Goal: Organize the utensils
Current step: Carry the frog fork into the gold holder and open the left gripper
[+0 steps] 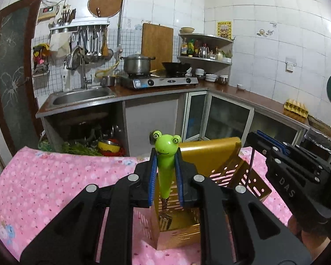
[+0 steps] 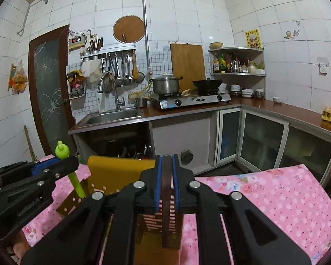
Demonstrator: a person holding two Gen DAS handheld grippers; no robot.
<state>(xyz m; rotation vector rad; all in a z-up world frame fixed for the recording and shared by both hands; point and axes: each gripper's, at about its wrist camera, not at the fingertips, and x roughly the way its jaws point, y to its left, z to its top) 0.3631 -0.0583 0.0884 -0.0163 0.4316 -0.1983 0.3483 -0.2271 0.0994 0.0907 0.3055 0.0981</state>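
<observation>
The left gripper [image 1: 166, 174] is nearest the lens, its jaws clenched on the green frog-headed fork [image 1: 165, 165]; the handle is standing upright between the blue pads, and the metal tines are hanging just inside the open top of the gold utensil holder [image 1: 222, 154]. The right gripper [image 2: 166, 176] is likewise clamping a thin dark utensil [image 2: 166, 198], upright, its lower end reaching down into the same holder [image 2: 119, 170]; what kind of utensil it is cannot be told.

Step in hand, by judgement: both pieces are being lowered into the holder together. The next move is calling for further descent, keeping each shaft vertical and clear of the slotted walls, then a release once each end is bearing on the bottom.

The holder is standing on the pink flowered tabletop [image 1: 55, 176], its tall back panel facing the kitchen. Apart from the two held pieces, nothing is showing inside it, though its floor is mostly hidden.
</observation>
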